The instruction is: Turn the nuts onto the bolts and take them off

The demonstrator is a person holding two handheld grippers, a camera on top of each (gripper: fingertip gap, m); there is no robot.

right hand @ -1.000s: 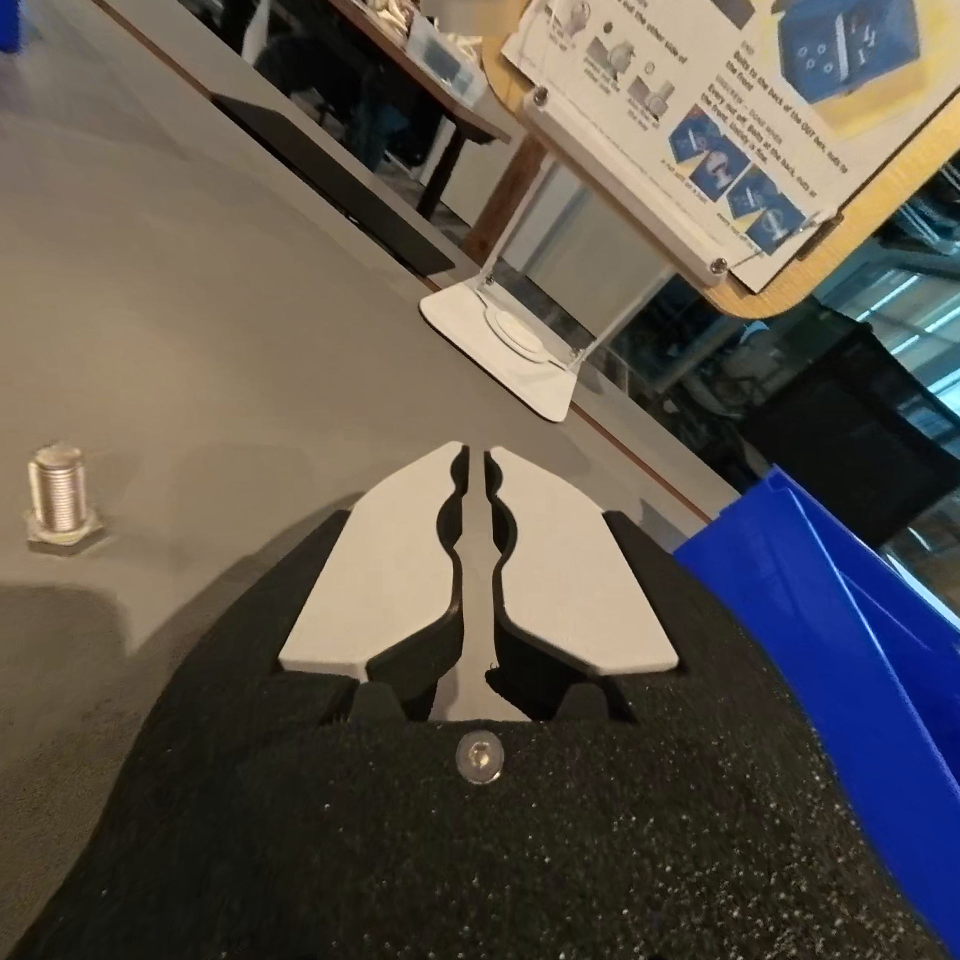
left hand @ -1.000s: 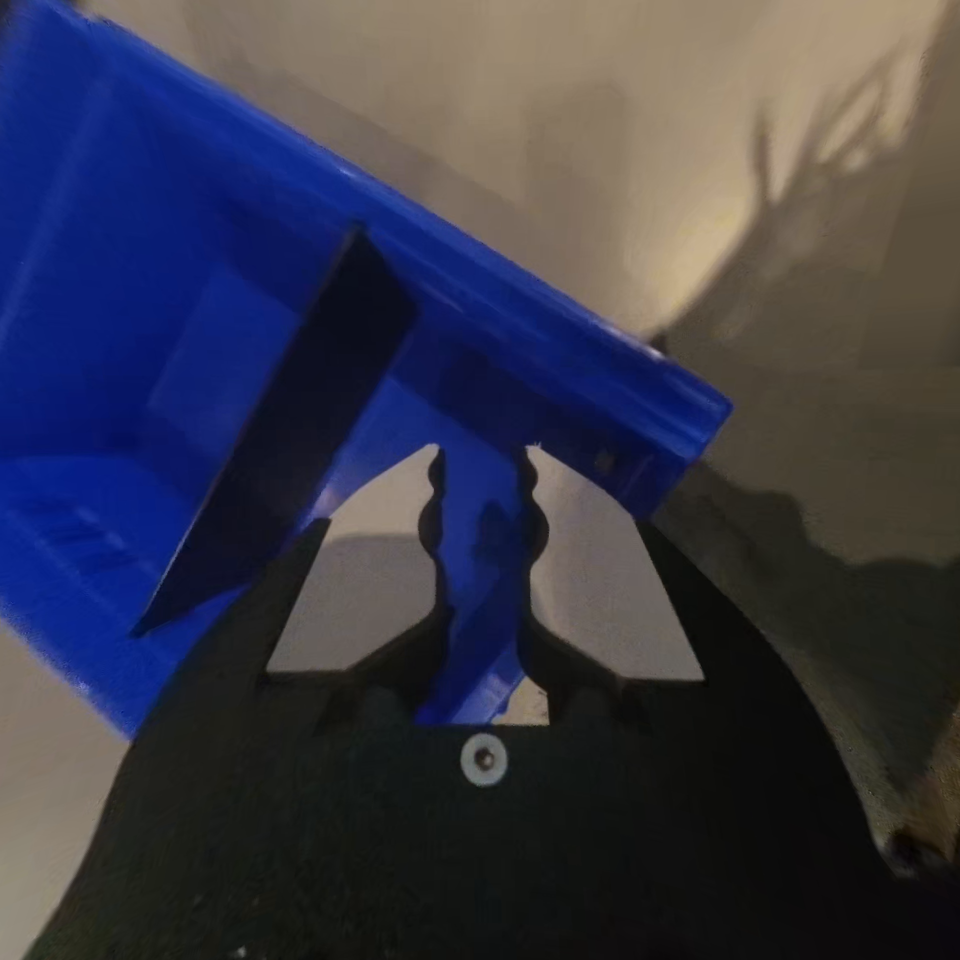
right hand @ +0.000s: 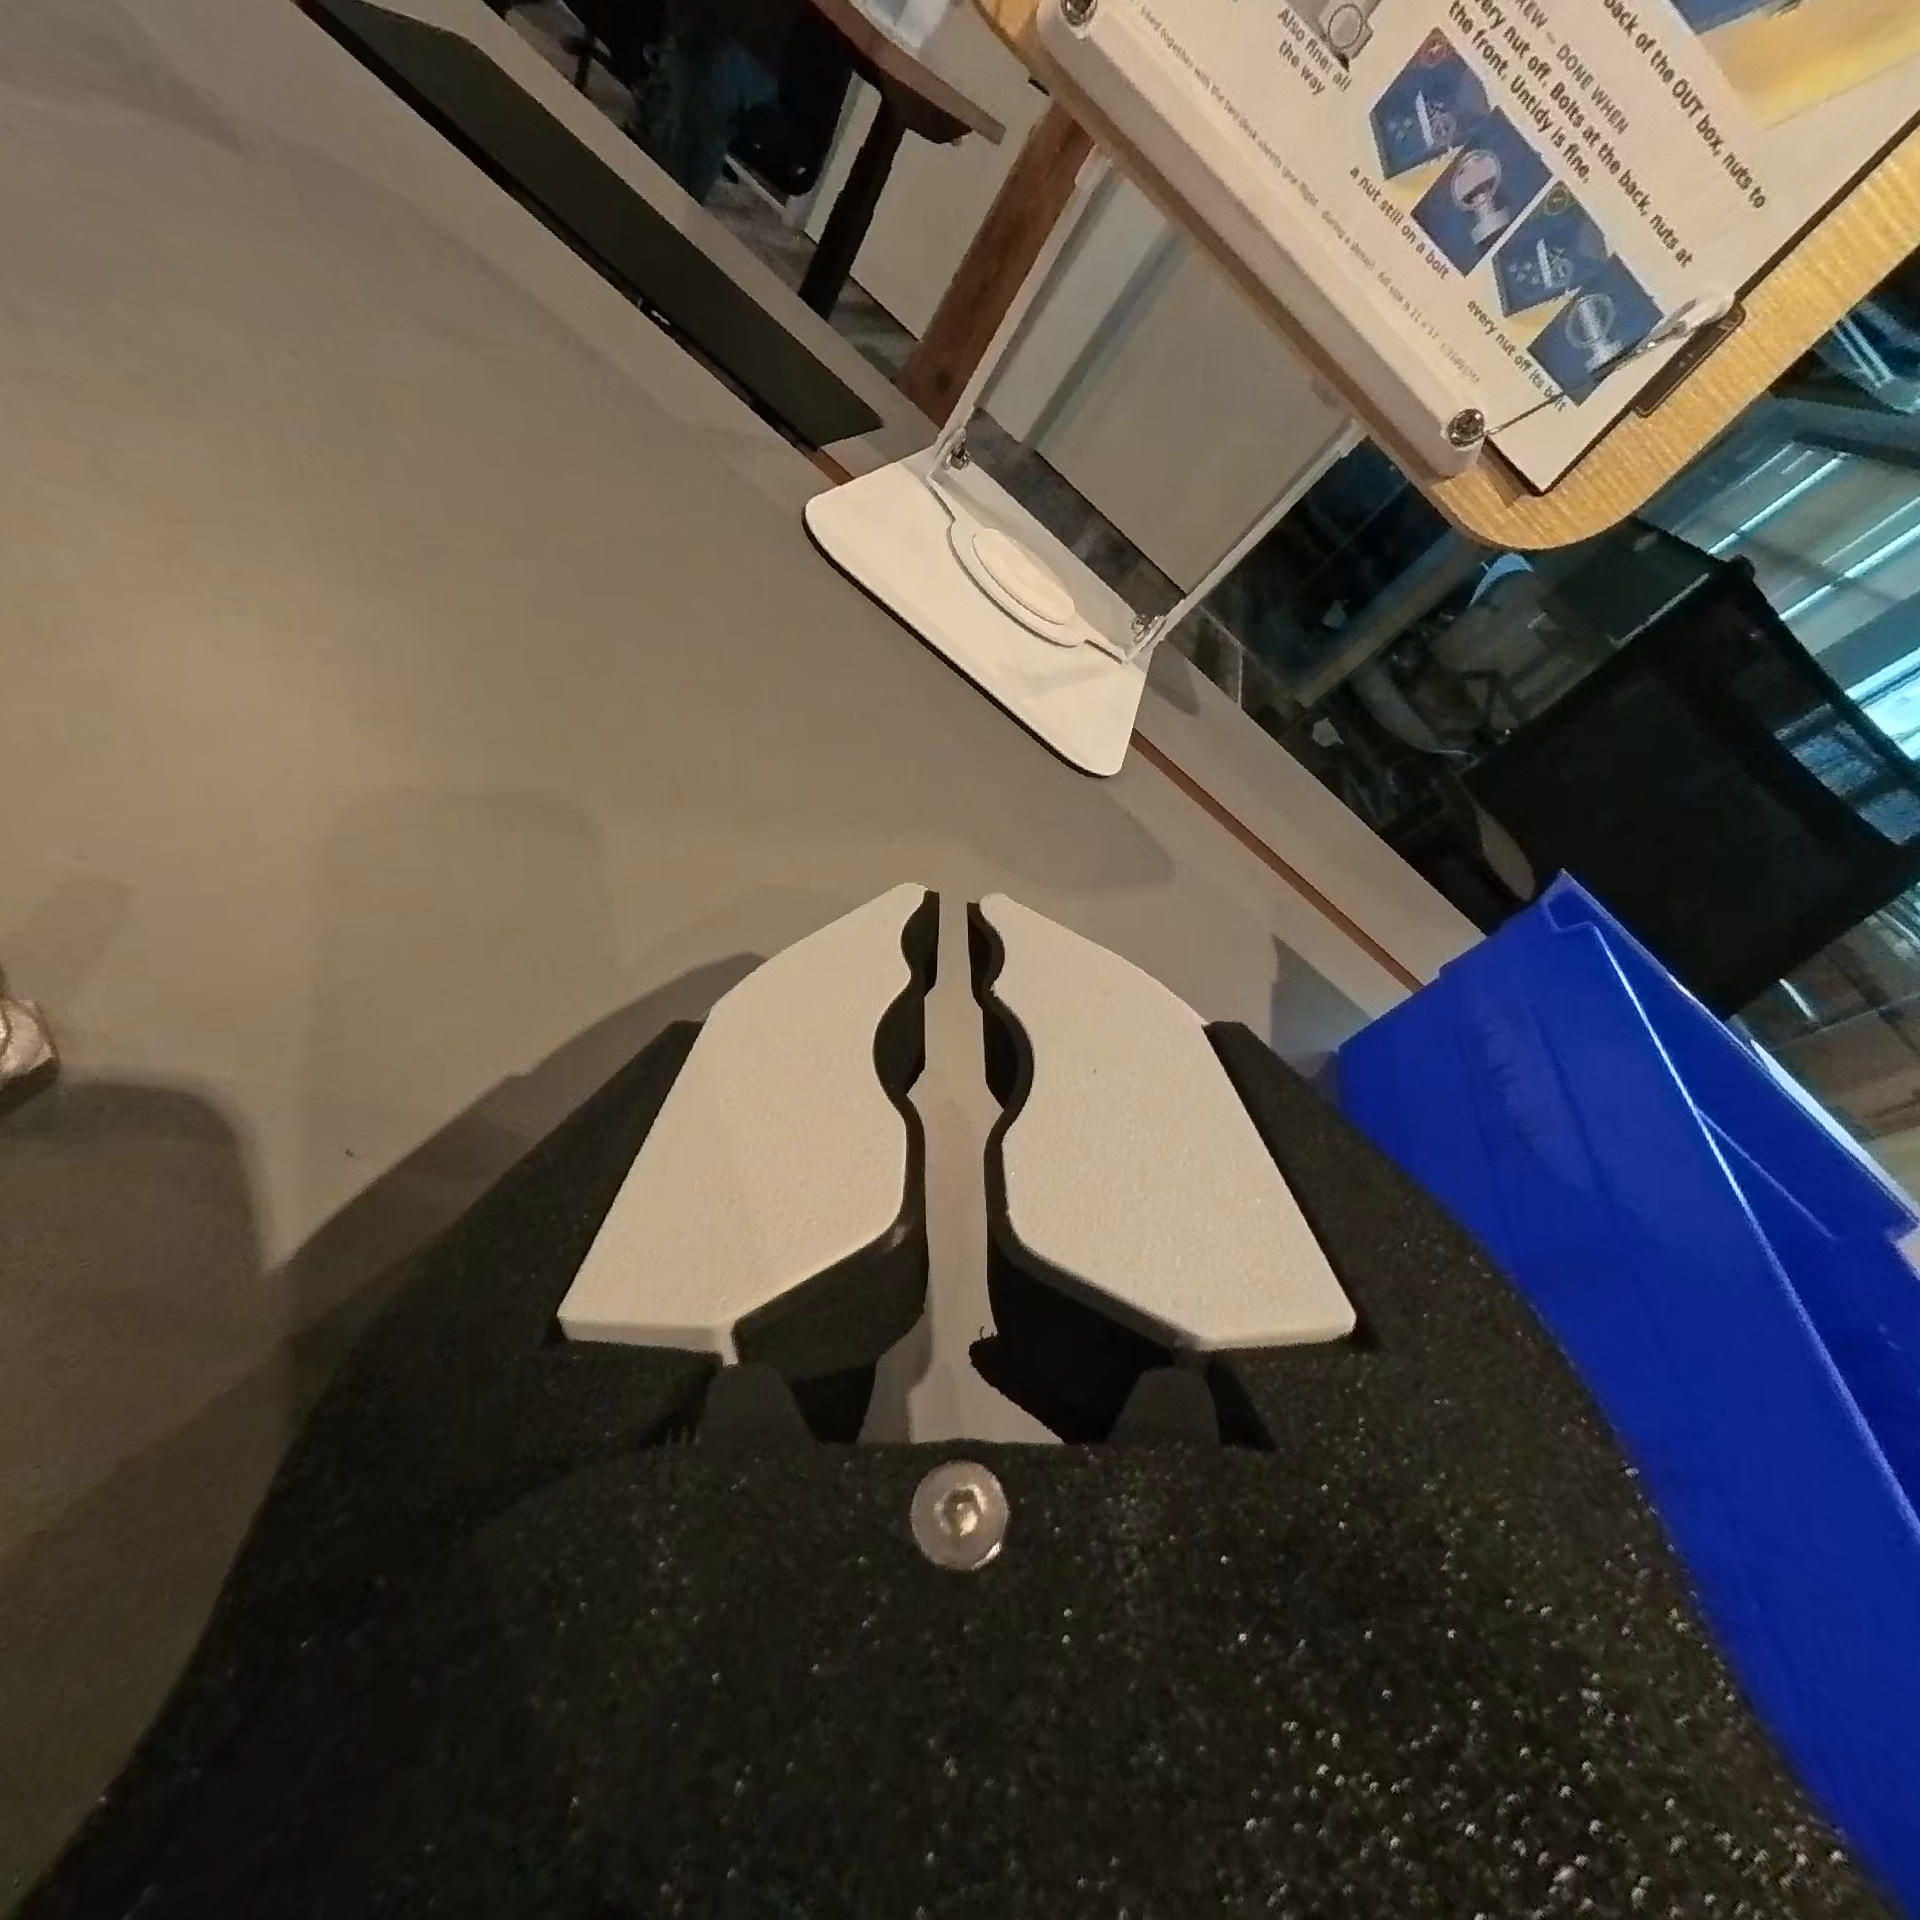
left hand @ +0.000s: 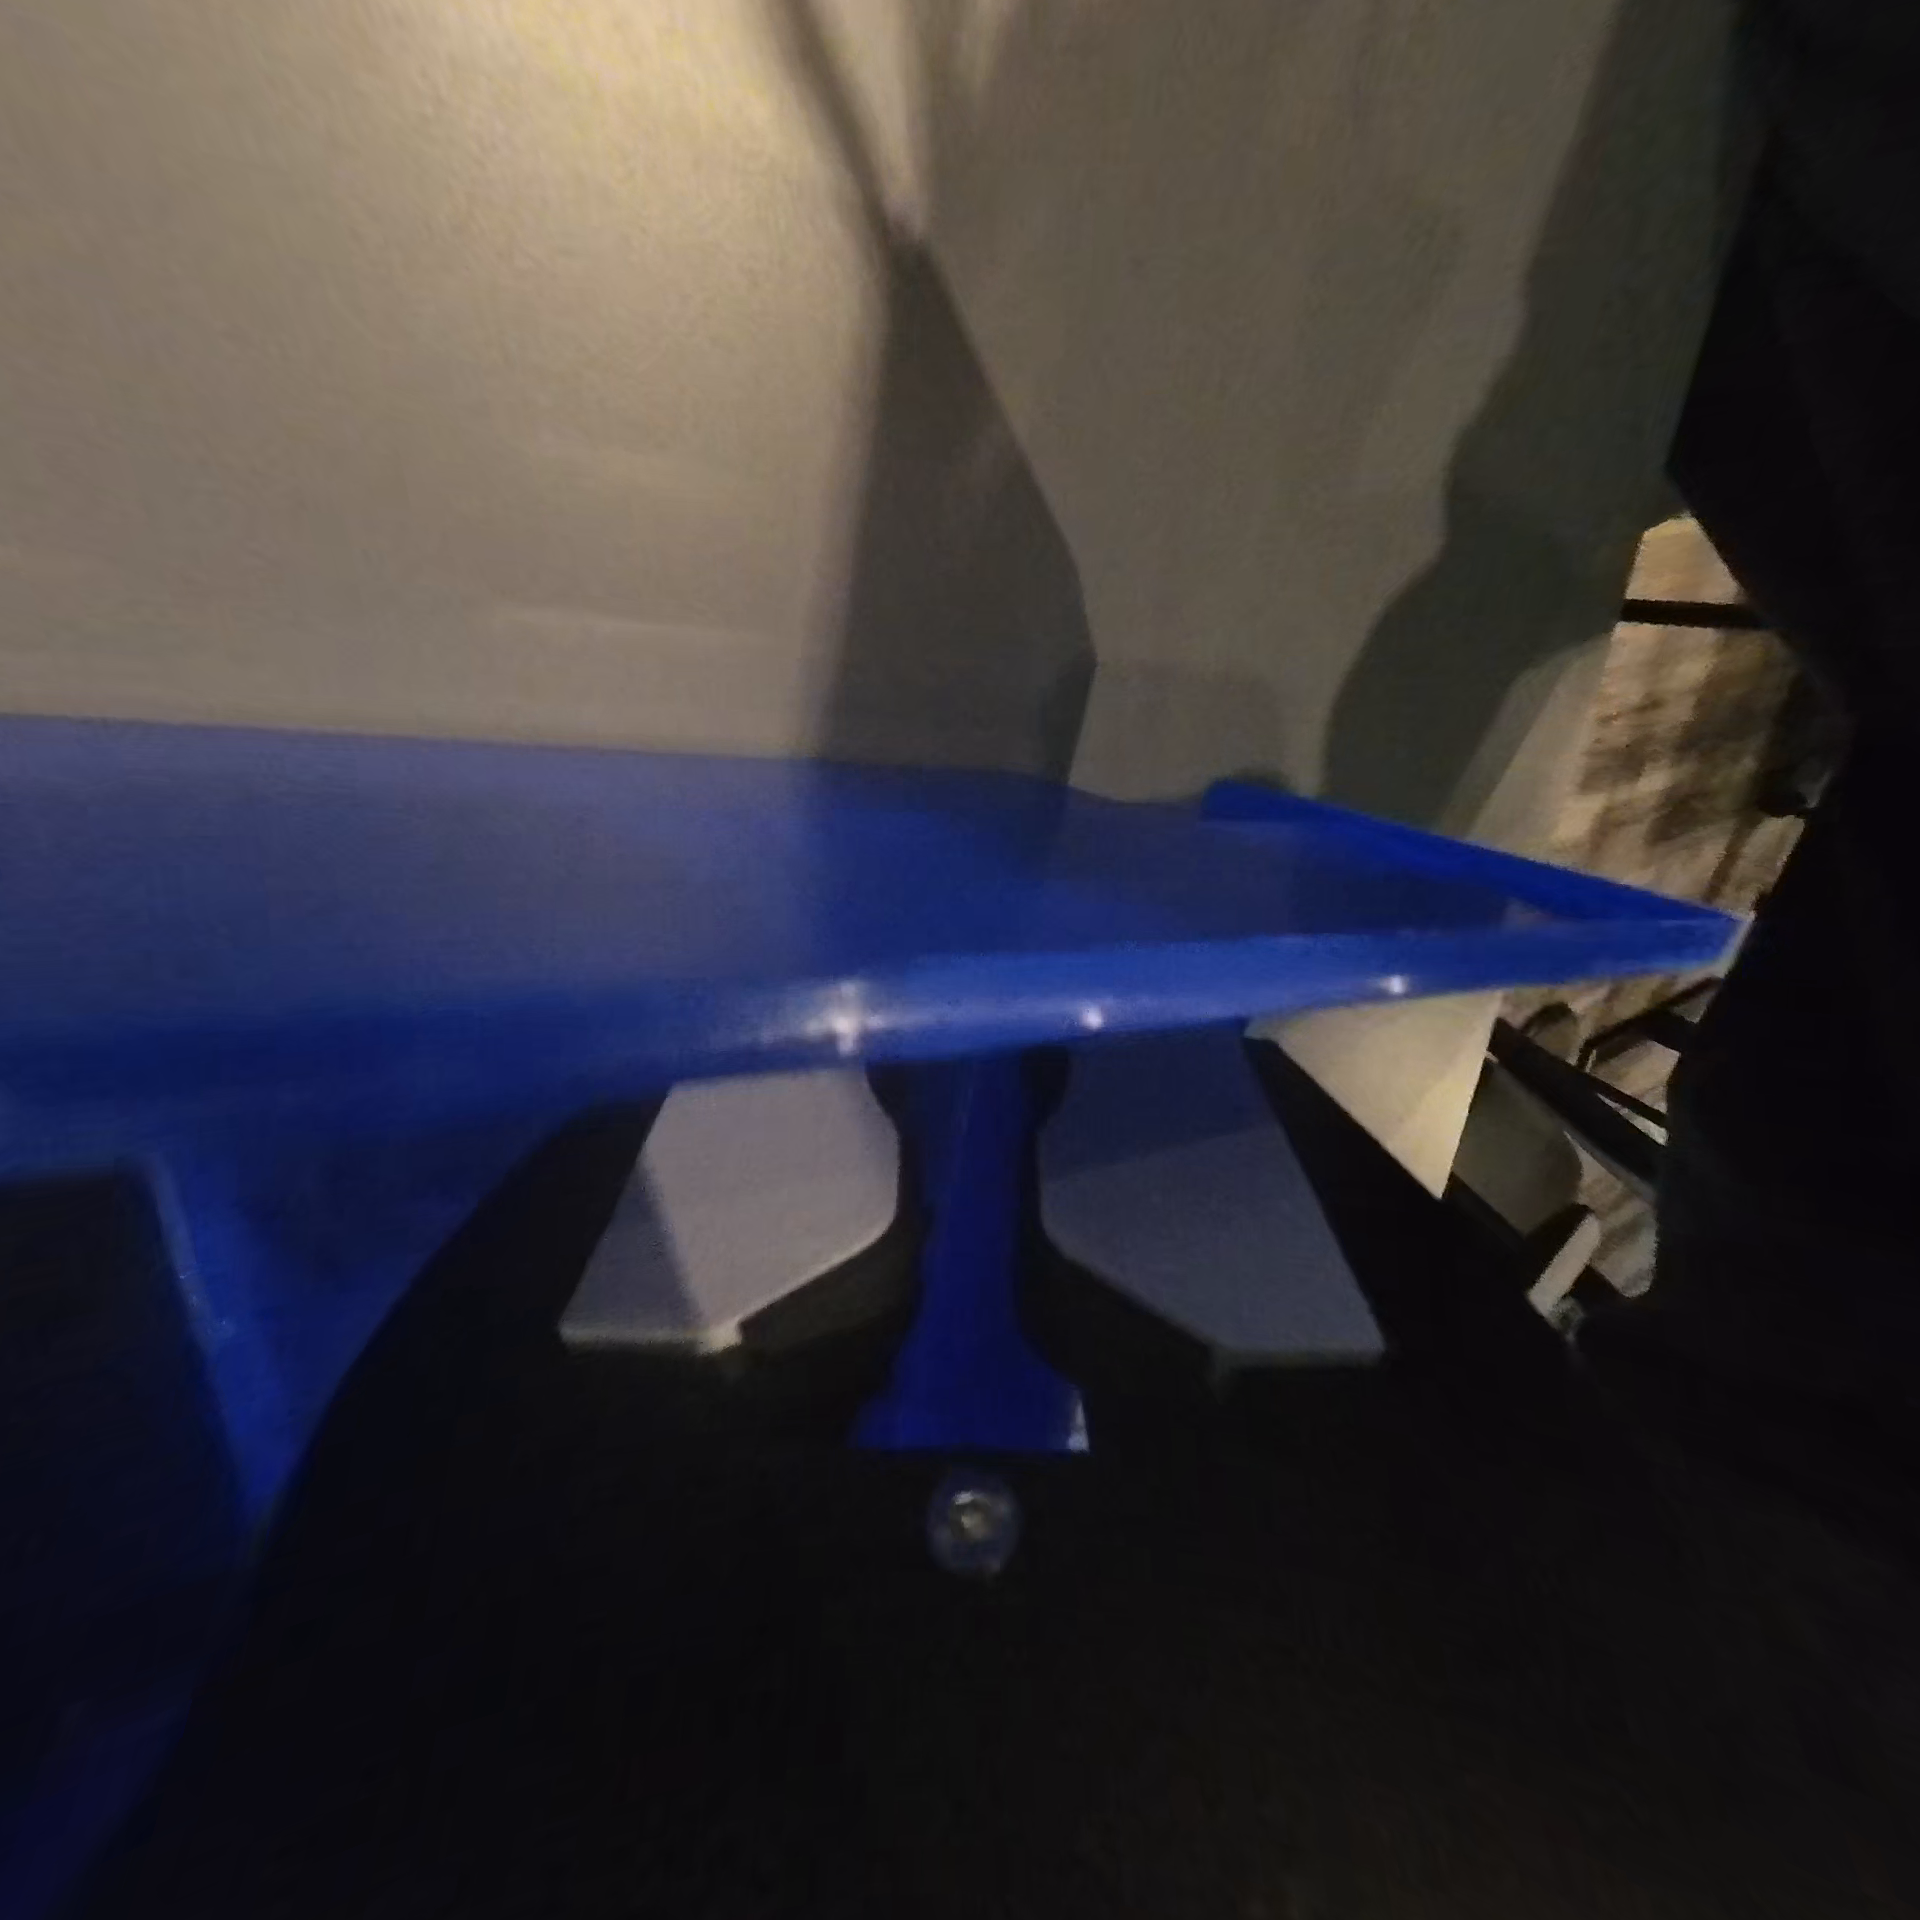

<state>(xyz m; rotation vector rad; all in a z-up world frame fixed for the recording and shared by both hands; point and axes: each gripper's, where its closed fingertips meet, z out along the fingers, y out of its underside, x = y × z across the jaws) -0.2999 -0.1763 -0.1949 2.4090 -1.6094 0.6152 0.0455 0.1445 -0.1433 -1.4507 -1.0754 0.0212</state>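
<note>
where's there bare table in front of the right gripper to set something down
Ahead of the right gripper, the grey table lies bare between the bolt at the left edge and the white stand base. It is crowded on the right, where the blue bin stands close.

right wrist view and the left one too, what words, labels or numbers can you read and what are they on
Printed sheet on the white stand, top right of the right wrist view: lines of black print beside small blue pictures, partly legible, but I do not quote writing.
Blue bin: no text I can read.
Left wrist view: none; the picture is dark and blurred.
</note>
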